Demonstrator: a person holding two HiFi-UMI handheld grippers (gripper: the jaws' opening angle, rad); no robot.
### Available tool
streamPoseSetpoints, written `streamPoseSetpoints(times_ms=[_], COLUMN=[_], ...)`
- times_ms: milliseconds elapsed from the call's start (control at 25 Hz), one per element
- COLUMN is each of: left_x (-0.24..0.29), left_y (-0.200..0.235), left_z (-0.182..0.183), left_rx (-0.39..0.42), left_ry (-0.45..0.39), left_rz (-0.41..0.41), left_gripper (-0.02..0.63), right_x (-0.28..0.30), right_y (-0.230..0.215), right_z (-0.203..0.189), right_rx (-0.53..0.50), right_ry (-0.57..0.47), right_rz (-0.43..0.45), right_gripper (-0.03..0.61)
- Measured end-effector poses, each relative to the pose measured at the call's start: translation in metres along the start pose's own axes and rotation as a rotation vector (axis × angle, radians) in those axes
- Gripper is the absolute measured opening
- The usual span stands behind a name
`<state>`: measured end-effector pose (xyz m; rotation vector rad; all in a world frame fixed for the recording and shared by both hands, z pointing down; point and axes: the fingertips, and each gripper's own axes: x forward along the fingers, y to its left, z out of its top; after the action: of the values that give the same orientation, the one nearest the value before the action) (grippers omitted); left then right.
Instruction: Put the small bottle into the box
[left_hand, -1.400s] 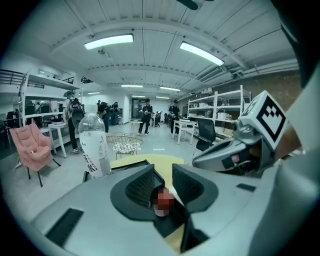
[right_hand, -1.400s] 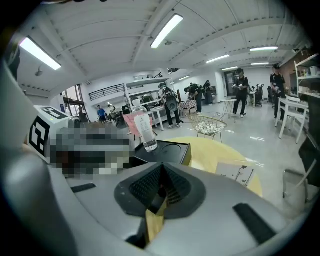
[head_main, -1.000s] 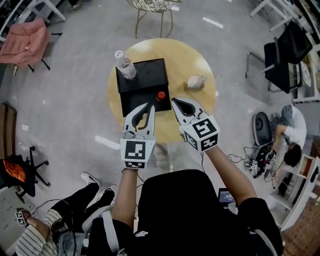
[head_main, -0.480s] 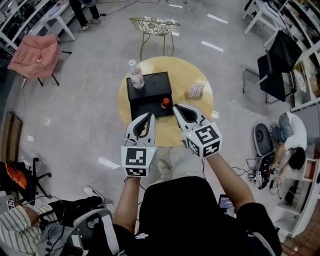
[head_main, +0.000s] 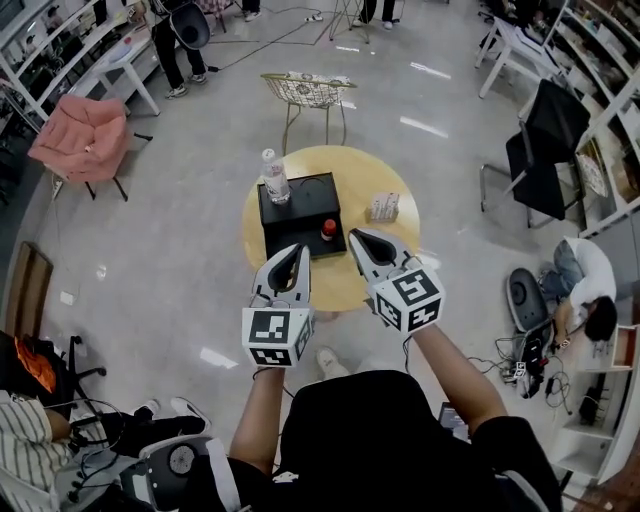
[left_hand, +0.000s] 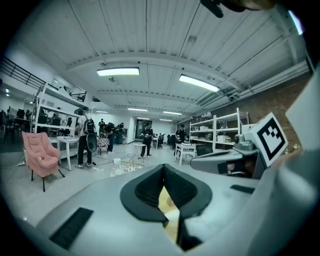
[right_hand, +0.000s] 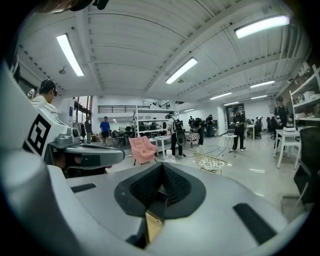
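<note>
A small bottle with a red cap stands at the near right edge of a black box on a round yellow table. A taller clear water bottle stands on the box's far left corner. My left gripper is shut and empty, held over the table's near edge just short of the box. My right gripper is also shut and empty, slightly right of the small bottle and apart from it. In the left gripper view the gripper shows its pads pressed together; in the right gripper view the gripper shows the same.
A small pale packet lies on the table's right side. A wire chair stands behind the table, a pink armchair far left, a black chair right. People sit on the floor at the right and lower left.
The table now sits smaller and farther off in the head view. Both grippers have drawn back from the box towards the table's near edge. The left jaws have closed.
</note>
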<state>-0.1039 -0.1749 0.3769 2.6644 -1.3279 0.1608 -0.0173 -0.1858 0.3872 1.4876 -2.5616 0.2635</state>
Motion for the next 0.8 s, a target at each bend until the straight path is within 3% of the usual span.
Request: streamPoseSetpoints(times_ms=[480, 800], left_x=[-0.023, -0.037], left_y=[-0.054, -0.102], left_z=[0.026, 0.028], left_rx=[0.015, 0.037], left_ry=[-0.036, -0.050], left_rz=[0.062, 0.074], left_gripper=[0.012, 0.012], right_x=[-0.057, -0.105], right_y=[-0.008, -0.013], right_z=[0.028, 0.027], right_rx=[-0.009, -0.010], right_ry=[-0.071, -0.094], right_rz=[0.053, 0.064], right_gripper=[0.001, 0.001])
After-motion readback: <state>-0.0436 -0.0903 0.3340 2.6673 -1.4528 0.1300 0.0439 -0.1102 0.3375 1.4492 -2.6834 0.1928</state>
